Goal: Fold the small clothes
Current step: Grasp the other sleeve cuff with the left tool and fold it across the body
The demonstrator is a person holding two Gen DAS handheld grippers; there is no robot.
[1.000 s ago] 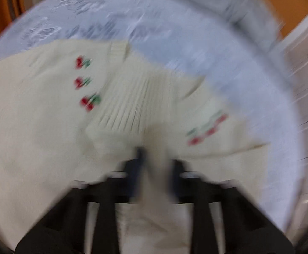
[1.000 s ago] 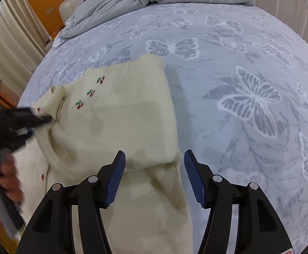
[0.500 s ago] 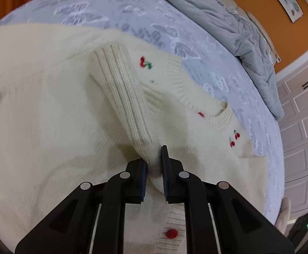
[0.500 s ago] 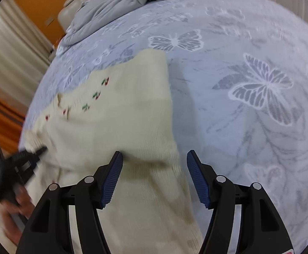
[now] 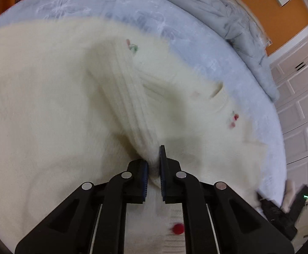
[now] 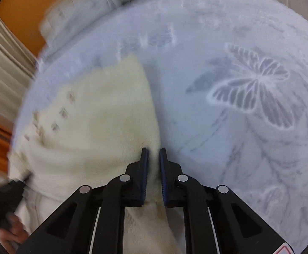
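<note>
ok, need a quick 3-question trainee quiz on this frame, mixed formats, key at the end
1. True or false: the left gripper is shut on the cream cardigan's ribbed band.
2. Multiple choice: what lies between the pads of the right gripper? A) the grey duvet B) the cardigan's side edge C) nothing
3. Fill in: the bedspread is printed with ____ .

Key: 1 true. 2 B; the jaws are closing on that edge. 3 butterflies.
</note>
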